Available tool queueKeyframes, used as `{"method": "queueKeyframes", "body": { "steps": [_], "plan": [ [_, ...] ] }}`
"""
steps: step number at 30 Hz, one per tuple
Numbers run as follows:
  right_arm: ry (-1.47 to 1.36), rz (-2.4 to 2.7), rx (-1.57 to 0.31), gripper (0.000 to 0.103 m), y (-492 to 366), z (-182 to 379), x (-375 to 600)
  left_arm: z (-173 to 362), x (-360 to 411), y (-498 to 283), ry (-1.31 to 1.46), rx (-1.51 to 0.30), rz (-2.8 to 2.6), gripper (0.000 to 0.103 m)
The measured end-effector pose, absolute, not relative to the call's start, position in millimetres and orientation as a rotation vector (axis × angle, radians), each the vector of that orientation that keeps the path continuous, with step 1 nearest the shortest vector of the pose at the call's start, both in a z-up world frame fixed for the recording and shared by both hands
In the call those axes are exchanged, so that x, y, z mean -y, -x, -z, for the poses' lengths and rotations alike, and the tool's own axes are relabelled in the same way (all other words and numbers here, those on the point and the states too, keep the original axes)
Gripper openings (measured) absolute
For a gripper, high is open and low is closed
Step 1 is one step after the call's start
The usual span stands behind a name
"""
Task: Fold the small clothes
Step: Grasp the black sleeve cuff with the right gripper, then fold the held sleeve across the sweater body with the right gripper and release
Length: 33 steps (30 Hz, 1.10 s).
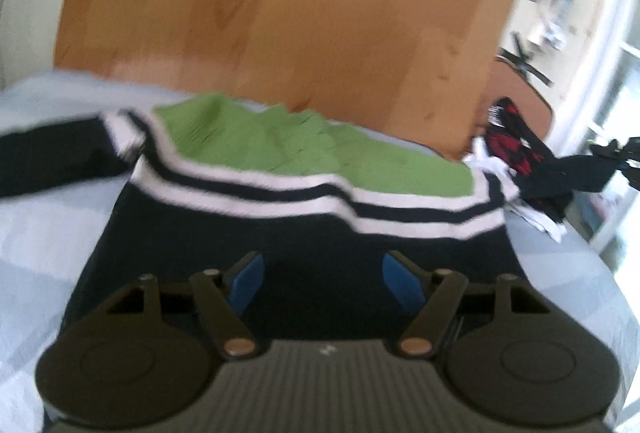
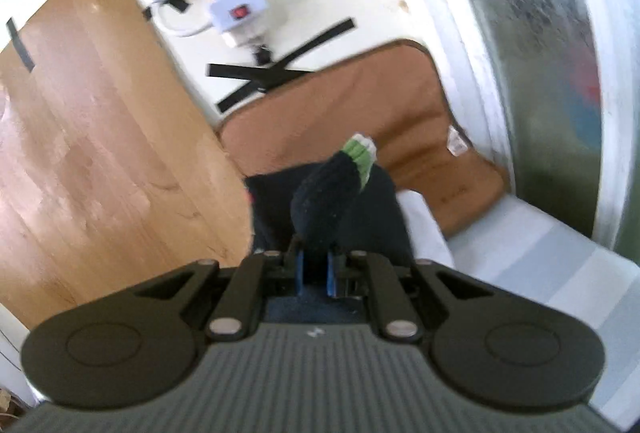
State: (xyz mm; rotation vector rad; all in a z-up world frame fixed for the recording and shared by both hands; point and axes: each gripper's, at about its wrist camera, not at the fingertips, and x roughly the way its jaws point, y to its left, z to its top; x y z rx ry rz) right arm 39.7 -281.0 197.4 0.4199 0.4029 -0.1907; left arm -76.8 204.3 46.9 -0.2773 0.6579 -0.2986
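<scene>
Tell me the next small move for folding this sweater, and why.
Probably carry the sleeve that the right gripper pinches across onto the sweater's navy body. The sleeve's green-and-white cuff hangs lifted off the bed, while the left gripper is open above the body, pads off the fabric.

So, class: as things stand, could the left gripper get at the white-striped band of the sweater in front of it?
Probably yes. The left gripper stands open over the sweater's dark body, and nothing lies between it and the striped band just ahead.
</scene>
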Motion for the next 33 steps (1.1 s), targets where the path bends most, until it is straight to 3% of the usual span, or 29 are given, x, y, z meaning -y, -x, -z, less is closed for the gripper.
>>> {"method": "queueKeyframes", "body": {
  "steps": [10, 14, 16, 17, 18, 21, 27, 29, 33],
  "plan": [
    [-0.164, -0.097, -0.423, 0.014, -123.7, -223.9, 111.5, -41.7, -241.1, 75.7, 0.464, -0.629, 0.255, 0.075],
    [-0.027, -0.349, -0.541, 0.018, -164.1, -200.5, 15.2, -39.3, -248.5, 73.6, 0.491, -0.637, 0.249, 0.076],
    [0.046, -0.465, -0.682, 0.034, -181.1, -170.3, -24.7, -38.2, -250.6, 72.5, 0.495, -0.639, 0.255, 0.076],
    [0.084, -0.491, -0.747, 0.052, -185.9, -156.1, -37.7, -38.2, -250.9, 71.9, 0.499, -0.639, 0.257, 0.076],
    [0.126, -0.495, -0.778, 0.055, -186.6, -144.2, -45.5, -38.0, -251.8, 71.8, 0.502, -0.639, 0.26, 0.076],
    [0.207, -0.48, -0.741, 0.055, -176.8, -128.4, -35.1, -38.6, -251.5, 72.3, 0.5, -0.639, 0.261, 0.077],
    [0.05, -0.248, -0.74, 0.058, -166.0, -117.9, 70.9, -39.8, -246.2, 73.4, 0.48, -0.639, 0.266, 0.081],
    [0.015, -0.143, -0.754, 0.064, -156.4, -102.8, 103.0, -39.5, -246.5, 73.4, 0.477, -0.64, 0.266, 0.081],
    [-0.091, -0.094, -0.813, 0.064, -143.3, -72.6, 143.6, -39.0, -244.3, 72.9, 0.466, -0.638, 0.265, 0.083]
  ]
}}
